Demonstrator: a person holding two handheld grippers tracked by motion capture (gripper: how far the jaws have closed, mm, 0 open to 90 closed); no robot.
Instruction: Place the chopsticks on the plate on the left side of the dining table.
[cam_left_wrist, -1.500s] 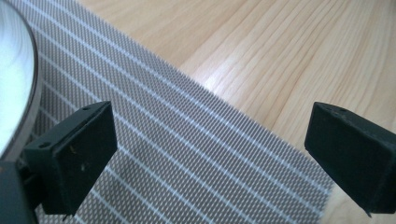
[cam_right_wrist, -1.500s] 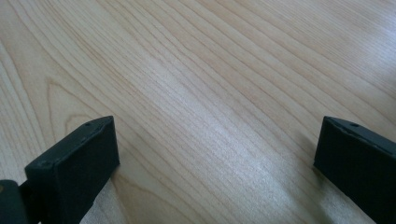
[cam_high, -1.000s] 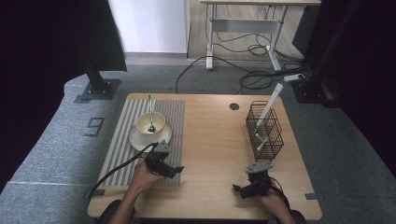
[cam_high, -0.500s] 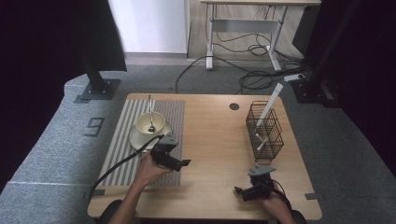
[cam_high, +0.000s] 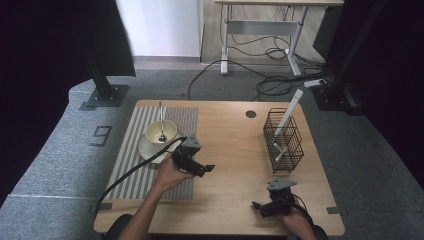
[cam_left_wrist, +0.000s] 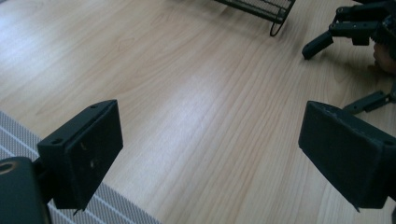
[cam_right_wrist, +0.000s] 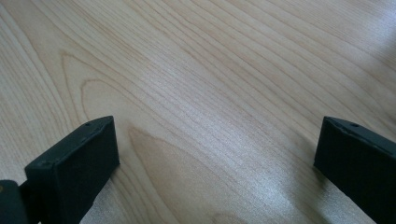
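A cream cup (cam_high: 161, 131) with a spoon (cam_high: 161, 120) stands on a saucer (cam_high: 146, 148) on a striped mat (cam_high: 131, 165) at the table's left. My left gripper (cam_high: 200, 167) hangs open just right of the saucer, over the mat's right edge, jaws pointing right. In the left gripper view its jaws (cam_left_wrist: 210, 135) are wide apart over bare wood, with nothing between them. My right gripper (cam_high: 261, 207) rests low at the front right of the table, open; its jaws (cam_right_wrist: 217, 149) are spread close above the wood.
A black wire basket (cam_high: 283, 141) holding white utensils (cam_high: 287, 117) stands at the right, behind the right gripper. Its foot (cam_left_wrist: 275, 21) and the right gripper (cam_left_wrist: 355, 30) appear in the left gripper view. A round hole (cam_high: 251, 114) marks the table's back.
My left gripper has moved away from the front edge and rightward, up beside the saucer. The right gripper has barely shifted.
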